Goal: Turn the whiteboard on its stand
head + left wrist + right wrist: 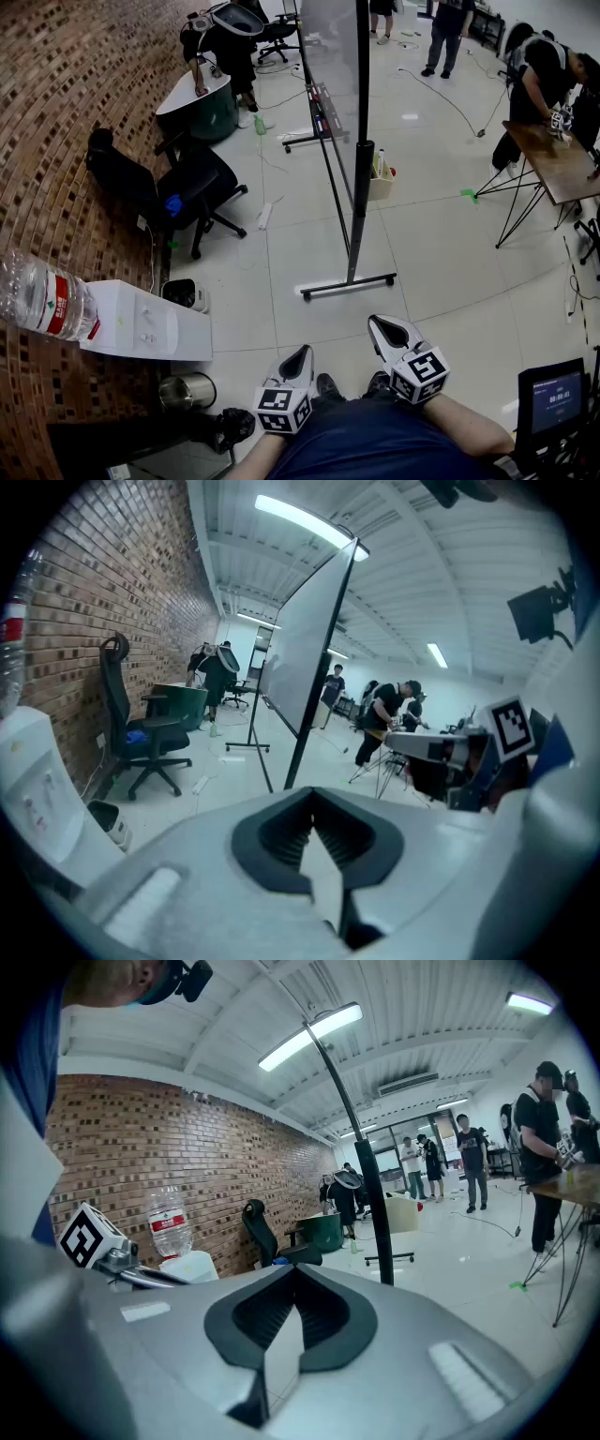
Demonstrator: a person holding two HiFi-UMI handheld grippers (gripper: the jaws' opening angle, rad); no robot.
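Plainly, left tongs [298, 356] and right tongs [381, 328] sit closed, empty; whiteboard [330, 47] top cropped.

In the head view the whiteboard [330, 47] is cut off by the upper edge, the water bottle [45, 298] by the left edge and the wooden counter [561, 161] by the right edge, while the digits on the small screen [556, 393] are too small to be read.

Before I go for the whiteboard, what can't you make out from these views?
- Whiteboard top: cut off by the head view's upper edge.
- Whiteboard face: edge-on in the head view and the right gripper view.
- Stand foot: in the left gripper view, hidden behind the left gripper body.
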